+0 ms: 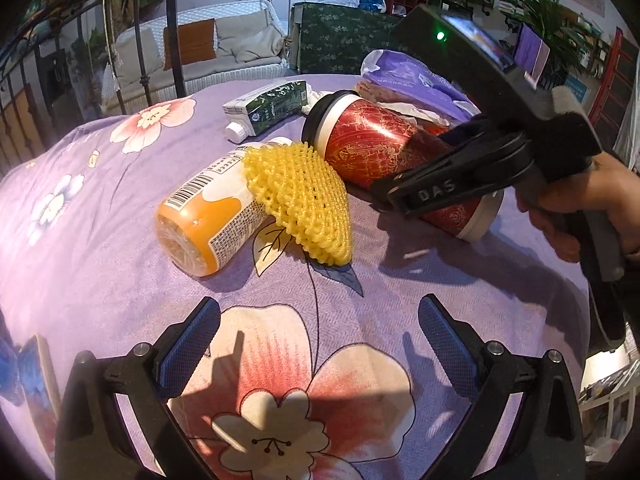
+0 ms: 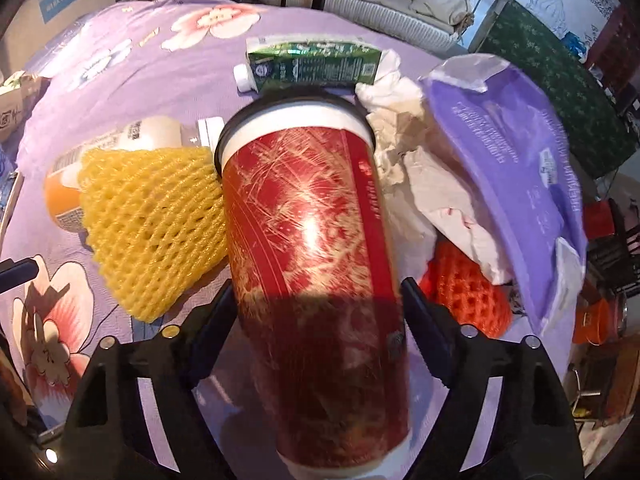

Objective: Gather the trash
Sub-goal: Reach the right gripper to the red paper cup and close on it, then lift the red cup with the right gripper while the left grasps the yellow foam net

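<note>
A red paper cup (image 2: 312,208) with a white rim and black lid lies on its side on the purple flowered tablecloth (image 1: 120,280). My right gripper (image 2: 318,292) straddles its lower half, with both pads against the cup's sides. In the left wrist view the same gripper (image 1: 400,196) reaches in from the right over the cup (image 1: 360,140), with a hand behind it. My left gripper (image 1: 318,304) hangs open above bare cloth, a little in front of the pile. A yellow foam net (image 1: 300,204) leans on an orange bottle (image 1: 204,216) lying left of the cup.
A green carton (image 2: 316,66) lies behind the cup. Crumpled tissue (image 2: 400,128), a purple packet (image 2: 508,168) and an orange foam net (image 2: 464,292) crowd its right side. Beyond the table stand an iron railing and a white sofa (image 1: 224,52).
</note>
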Action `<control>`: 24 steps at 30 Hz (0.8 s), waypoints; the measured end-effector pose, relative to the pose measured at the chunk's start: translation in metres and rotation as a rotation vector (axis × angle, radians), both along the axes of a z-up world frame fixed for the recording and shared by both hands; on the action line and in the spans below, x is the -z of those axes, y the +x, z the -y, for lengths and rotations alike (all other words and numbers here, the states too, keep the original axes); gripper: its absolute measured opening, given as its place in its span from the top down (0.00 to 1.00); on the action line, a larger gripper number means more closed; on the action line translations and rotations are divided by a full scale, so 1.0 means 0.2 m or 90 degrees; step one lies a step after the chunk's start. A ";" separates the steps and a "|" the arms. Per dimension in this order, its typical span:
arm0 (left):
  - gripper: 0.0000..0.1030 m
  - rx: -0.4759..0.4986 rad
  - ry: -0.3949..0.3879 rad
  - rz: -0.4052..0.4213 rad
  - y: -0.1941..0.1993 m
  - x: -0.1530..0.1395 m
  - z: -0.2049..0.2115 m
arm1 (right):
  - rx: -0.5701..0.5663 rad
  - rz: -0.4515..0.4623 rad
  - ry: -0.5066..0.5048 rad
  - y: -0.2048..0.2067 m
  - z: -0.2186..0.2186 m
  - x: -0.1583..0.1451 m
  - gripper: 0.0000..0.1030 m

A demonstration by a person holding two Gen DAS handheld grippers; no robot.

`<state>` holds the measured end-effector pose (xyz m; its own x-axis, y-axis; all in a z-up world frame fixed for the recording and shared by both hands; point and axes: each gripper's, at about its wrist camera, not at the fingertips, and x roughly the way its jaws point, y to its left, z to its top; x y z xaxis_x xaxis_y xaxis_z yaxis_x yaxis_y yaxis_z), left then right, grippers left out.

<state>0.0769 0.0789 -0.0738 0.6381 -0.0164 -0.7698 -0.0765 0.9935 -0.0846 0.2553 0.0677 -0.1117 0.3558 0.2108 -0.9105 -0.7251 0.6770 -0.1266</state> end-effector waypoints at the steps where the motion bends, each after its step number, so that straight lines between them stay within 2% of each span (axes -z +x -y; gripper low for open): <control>1: 0.06 -0.004 -0.005 -0.002 0.01 0.00 -0.01 | 0.004 0.003 0.003 0.00 0.00 0.00 0.25; 6: 0.12 -0.014 -0.031 -0.009 0.08 0.02 -0.03 | 0.016 0.016 0.054 -0.06 0.10 -0.10 0.27; 10: 0.18 -0.032 -0.081 -0.018 0.15 0.03 -0.07 | 0.039 0.042 0.101 -0.14 0.22 -0.21 0.27; 16: 0.32 -0.052 -0.132 -0.037 0.26 0.08 -0.06 | 0.077 0.069 0.164 -0.27 0.39 -0.31 0.27; 22: 0.41 -0.066 -0.137 -0.042 0.33 0.09 -0.04 | 0.093 0.093 0.203 -0.43 0.51 -0.34 0.27; 24: 0.50 -0.065 -0.146 -0.034 0.33 0.09 -0.04 | 0.090 0.088 0.215 -0.48 0.54 -0.33 0.27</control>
